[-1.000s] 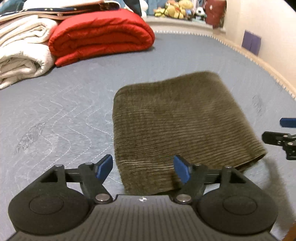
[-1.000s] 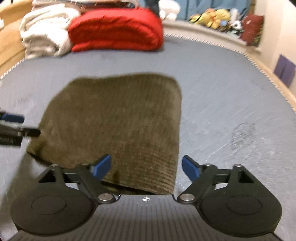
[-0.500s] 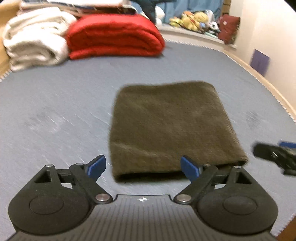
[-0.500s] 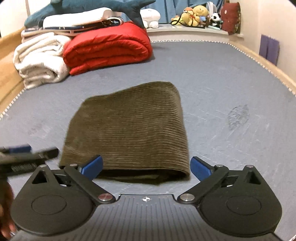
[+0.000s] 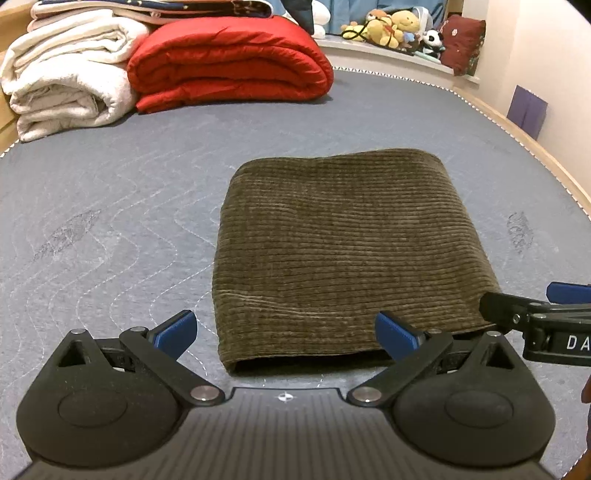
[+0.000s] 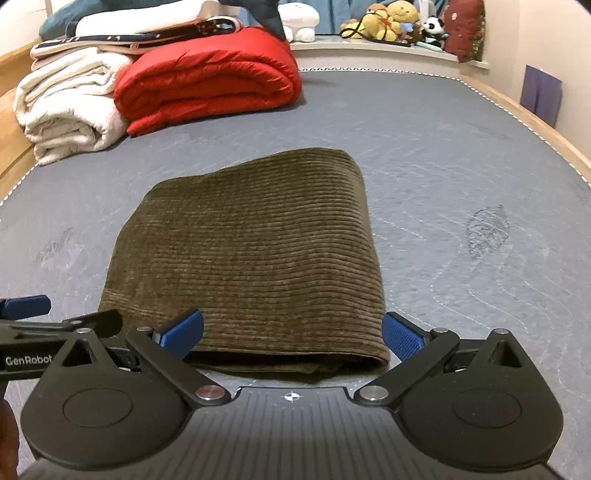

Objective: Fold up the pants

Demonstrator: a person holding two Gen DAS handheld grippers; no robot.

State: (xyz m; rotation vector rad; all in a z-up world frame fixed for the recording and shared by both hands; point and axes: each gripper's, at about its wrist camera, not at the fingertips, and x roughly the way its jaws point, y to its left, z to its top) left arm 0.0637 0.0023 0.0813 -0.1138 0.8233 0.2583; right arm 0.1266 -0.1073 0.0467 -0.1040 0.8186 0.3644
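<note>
The olive-brown corduroy pants point(image 5: 347, 251) lie folded into a compact rectangle on the grey quilted mattress point(image 5: 110, 206); they also show in the right wrist view point(image 6: 251, 254). My left gripper point(image 5: 286, 334) is open and empty, just in front of the near folded edge. My right gripper point(image 6: 291, 334) is open and empty, at the near edge toward the pants' right corner. The right gripper shows at the right edge of the left wrist view point(image 5: 546, 317). The left gripper shows at the left edge of the right wrist view point(image 6: 40, 325).
A folded red quilt point(image 5: 229, 62) and a rolled white blanket point(image 5: 66, 74) lie at the far end of the mattress. Stuffed toys point(image 5: 395, 26) sit on a ledge behind. The wooden bed rim point(image 5: 546, 155) runs along the right side.
Both grippers have pulled back from the pants and risen a little, and their jaws have opened wider. The pants lie still and folded.
</note>
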